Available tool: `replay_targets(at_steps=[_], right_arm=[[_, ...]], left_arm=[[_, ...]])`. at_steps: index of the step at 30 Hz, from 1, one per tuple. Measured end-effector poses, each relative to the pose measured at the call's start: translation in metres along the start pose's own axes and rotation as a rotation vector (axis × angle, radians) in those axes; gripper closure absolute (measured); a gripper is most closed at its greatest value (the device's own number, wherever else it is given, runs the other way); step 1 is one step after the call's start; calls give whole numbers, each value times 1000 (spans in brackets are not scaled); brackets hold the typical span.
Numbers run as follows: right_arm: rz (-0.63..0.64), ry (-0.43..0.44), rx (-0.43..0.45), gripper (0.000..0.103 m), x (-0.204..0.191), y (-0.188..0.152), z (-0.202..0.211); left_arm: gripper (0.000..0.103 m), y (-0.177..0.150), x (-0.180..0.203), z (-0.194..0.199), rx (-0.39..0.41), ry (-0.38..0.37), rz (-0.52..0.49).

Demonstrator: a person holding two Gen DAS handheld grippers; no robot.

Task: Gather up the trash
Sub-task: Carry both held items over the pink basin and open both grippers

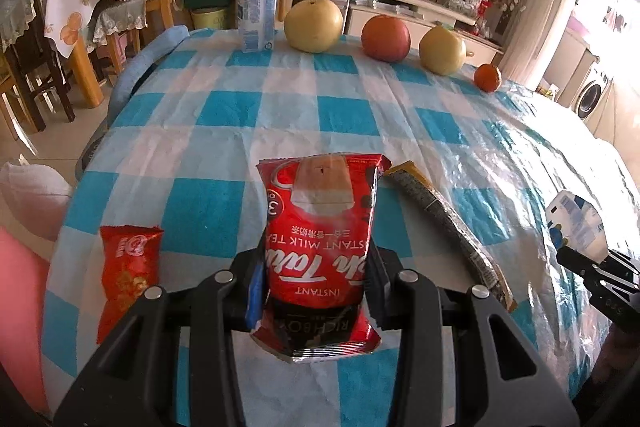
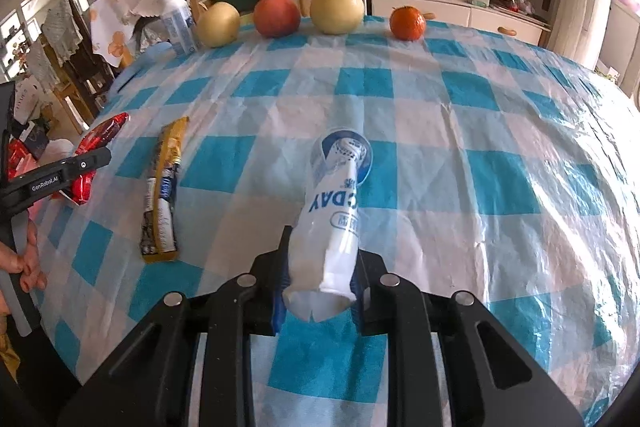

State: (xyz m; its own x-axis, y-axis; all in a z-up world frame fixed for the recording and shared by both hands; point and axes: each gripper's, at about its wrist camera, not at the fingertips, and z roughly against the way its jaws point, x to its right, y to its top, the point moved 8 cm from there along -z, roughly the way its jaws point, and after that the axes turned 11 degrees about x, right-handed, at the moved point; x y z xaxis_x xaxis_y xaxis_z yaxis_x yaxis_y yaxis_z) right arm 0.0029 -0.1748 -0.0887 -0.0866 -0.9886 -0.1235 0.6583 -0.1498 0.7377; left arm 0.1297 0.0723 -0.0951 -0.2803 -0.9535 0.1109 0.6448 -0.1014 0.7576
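Observation:
My left gripper (image 1: 316, 267) is shut on a red instant milk tea packet (image 1: 320, 227) and holds it just above the checked tablecloth. My right gripper (image 2: 320, 259) is shut on a white and blue wrapper (image 2: 336, 203) above the cloth. The right gripper with its wrapper shows at the right edge of the left wrist view (image 1: 576, 223). The left gripper with the red packet shows at the left edge of the right wrist view (image 2: 86, 163). A small red snack wrapper (image 1: 126, 271) lies left of the left gripper. A long yellow and black wrapper (image 1: 452, 227) (image 2: 164, 195) lies flat between the grippers.
At the table's far edge stand a white bottle (image 1: 256, 7) (image 2: 178, 23), two yellow pears (image 1: 314, 25) (image 1: 442, 51), a red apple (image 1: 386, 37) and a small orange (image 1: 488, 77). The blue-white checked tablecloth (image 1: 240, 115) covers the table. Chairs stand at the left.

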Motion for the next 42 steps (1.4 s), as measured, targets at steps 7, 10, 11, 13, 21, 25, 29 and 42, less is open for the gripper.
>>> replay_targets(at_steps=[7, 10, 11, 13, 21, 25, 29, 42], right_arm=[[-8, 50, 15, 78, -16, 3, 8], [-17, 68, 16, 78, -21, 4, 12], [-17, 73, 18, 78, -24, 4, 13], [-18, 82, 21, 78, -29, 6, 17], [21, 127, 42, 78, -64, 14, 30], [51, 167, 40, 78, -90, 15, 35], [79, 204, 38, 78, -115, 16, 38], [177, 281, 42, 78, -190, 21, 47]], left_arm=[[62, 4, -1, 19, 34, -15, -2], [62, 8, -4, 28, 54, -17, 2], [62, 10, -6, 31, 60, -17, 5], [62, 12, -9, 37, 70, -17, 10], [62, 22, -32, 62, 124, 18, 31], [62, 28, -46, 75, 153, 52, 33], [62, 32, -62, 89, 180, 87, 44], [62, 38, -121, 120, 235, 199, 95]])
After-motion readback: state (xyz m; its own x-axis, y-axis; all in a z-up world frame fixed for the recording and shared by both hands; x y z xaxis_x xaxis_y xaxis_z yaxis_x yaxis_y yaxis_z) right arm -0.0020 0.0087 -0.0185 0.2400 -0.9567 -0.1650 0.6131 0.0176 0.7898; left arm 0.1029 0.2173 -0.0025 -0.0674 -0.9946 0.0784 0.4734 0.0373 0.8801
